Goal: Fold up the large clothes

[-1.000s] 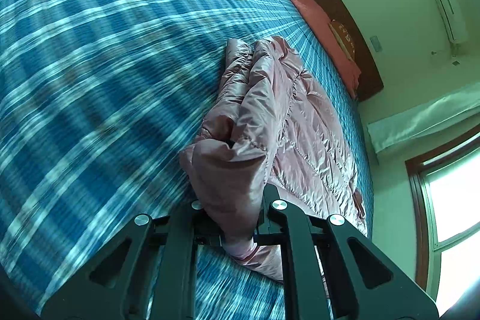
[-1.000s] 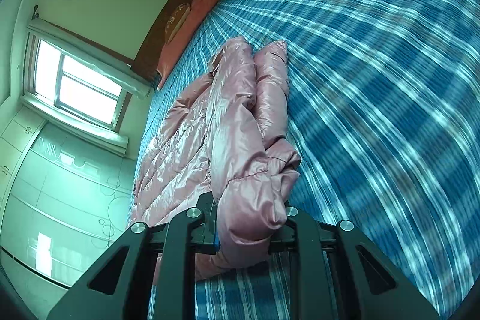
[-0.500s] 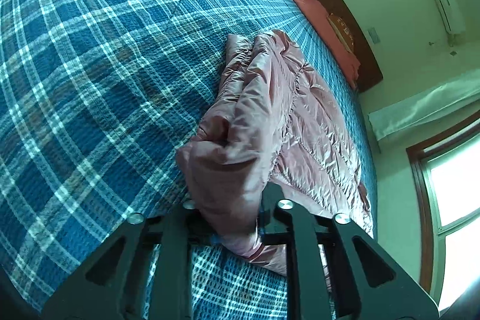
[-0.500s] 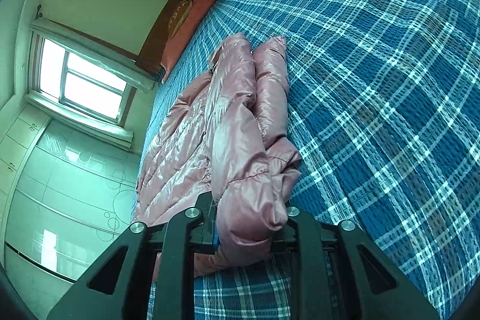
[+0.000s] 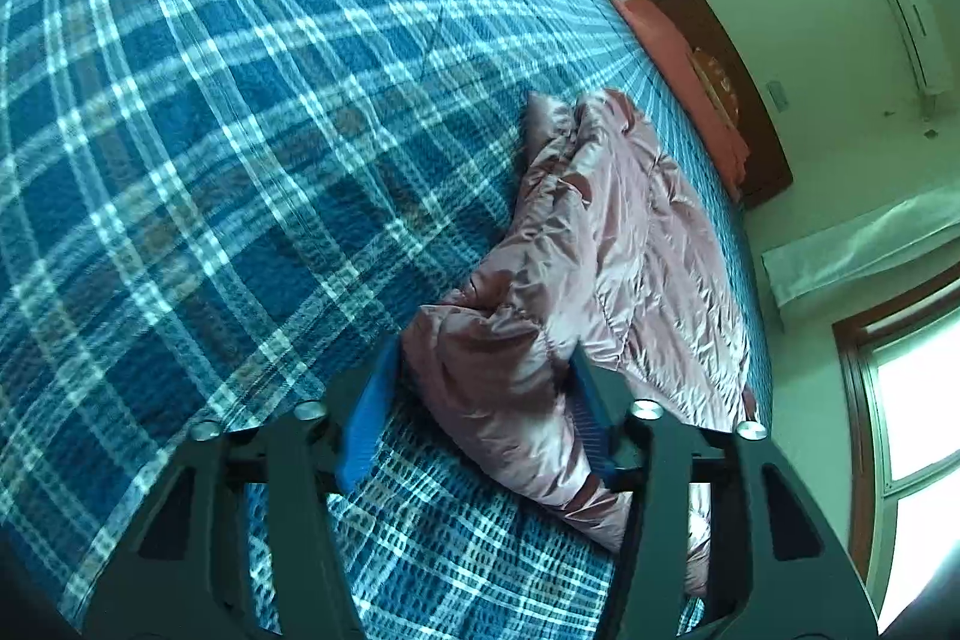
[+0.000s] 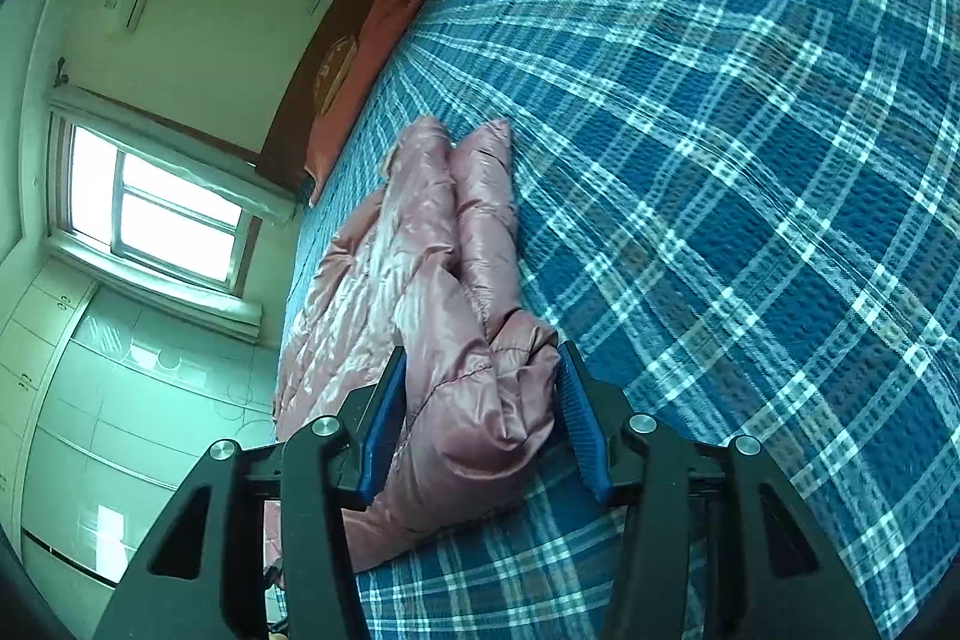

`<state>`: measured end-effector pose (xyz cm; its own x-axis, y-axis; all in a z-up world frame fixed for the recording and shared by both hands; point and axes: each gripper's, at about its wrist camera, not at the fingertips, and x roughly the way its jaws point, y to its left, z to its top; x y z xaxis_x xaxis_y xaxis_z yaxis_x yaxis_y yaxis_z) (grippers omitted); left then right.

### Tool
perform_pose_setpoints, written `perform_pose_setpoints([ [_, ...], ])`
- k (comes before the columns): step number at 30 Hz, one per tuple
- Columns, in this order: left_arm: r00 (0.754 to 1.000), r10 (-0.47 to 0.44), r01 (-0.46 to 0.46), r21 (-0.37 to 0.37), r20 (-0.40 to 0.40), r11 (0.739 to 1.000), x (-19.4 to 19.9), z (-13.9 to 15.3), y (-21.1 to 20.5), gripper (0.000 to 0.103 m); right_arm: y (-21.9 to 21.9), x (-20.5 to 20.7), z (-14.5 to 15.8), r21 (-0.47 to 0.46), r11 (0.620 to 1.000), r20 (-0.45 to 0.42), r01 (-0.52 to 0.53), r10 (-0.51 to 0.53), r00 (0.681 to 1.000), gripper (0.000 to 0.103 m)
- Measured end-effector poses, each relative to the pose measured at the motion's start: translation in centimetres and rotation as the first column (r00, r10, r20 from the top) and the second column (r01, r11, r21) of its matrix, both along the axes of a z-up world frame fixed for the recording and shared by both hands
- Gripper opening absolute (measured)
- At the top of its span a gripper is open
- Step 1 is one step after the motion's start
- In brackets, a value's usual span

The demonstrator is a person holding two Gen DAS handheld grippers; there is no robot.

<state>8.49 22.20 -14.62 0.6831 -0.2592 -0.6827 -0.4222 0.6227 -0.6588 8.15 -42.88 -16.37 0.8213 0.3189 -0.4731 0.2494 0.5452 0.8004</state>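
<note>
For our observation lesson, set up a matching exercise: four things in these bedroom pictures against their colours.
Things:
1. puffer jacket
2. bedspread
3. pillow
4. gripper pads

Colours:
A. solid blue
B. orange-red
C. shiny pink
D. blue and white plaid

Pairs: 1-C, 2-D, 3-B, 4-A

Both tools look alike. The left gripper has a matte black frame with triangular cut-outs, four round silver screw heads across its top, and blue ribbed pads lining its black fingers. The right gripper shows the same black frame, silver screws and blue ribbed finger pads.
</note>
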Motion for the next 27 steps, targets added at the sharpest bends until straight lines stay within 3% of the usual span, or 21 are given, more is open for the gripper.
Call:
perform_pose_setpoints([
  [2, 1.000, -0.009, 0.009, 0.008, 0.002, 1.000, 0.1, -0.3, -0.2, 0.041, 0.0, 0.4, -0.4, -0.007, 1.000, -0.009, -0.015, 0.014, 1.000, 0.036],
  [6, 0.999, -0.037, 0.036, 0.044, 0.002, 0.998, 0.5, -0.3, -0.6, 0.036, -0.1, 0.5, -1.2, 0.009, 1.000, -0.024, -0.025, 0.025, 0.999, 0.034],
  [9, 0.998, -0.061, 0.061, 0.072, -0.003, 0.996, 0.6, 0.1, -0.7, 0.040, -0.4, 0.3, -0.9, 0.013, 0.999, -0.024, -0.032, 0.033, 0.999, 0.034],
  [12, 0.999, -0.047, 0.048, 0.107, -0.013, 0.993, 0.3, 0.9, -0.2, 0.054, -1.4, -0.2, -0.2, 0.013, 1.000, -0.021, -0.009, 0.009, 1.000, 0.036],
  [18, 0.999, -0.028, 0.033, 0.189, -0.031, 0.981, -0.6, 2.4, 1.1, 0.058, -2.7, -1.2, 1.4, -0.080, 0.996, -0.045, 0.036, -0.040, 0.998, 0.036],
  [21, 0.999, -0.008, 0.019, 0.303, -0.036, 0.953, -0.9, 3.8, 1.4, 0.058, -2.6, -1.4, 2.6, -0.165, 0.985, -0.063, 0.042, -0.053, 0.997, 0.036],
  [24, 0.999, 0.009, 0.010, 0.423, -0.042, 0.906, -1.0, 5.5, 1.2, 0.058, -1.7, -1.4, 4.0, -0.256, 0.966, -0.074, 0.038, -0.058, 0.996, 0.036],
  [27, 1.000, -0.003, 0.010, 0.492, -0.015, 0.871, -1.3, 7.3, 0.6, 0.058, 0.2, -1.1, 6.0, -0.353, 0.935, -0.072, 0.009, -0.036, 0.997, 0.036],
])
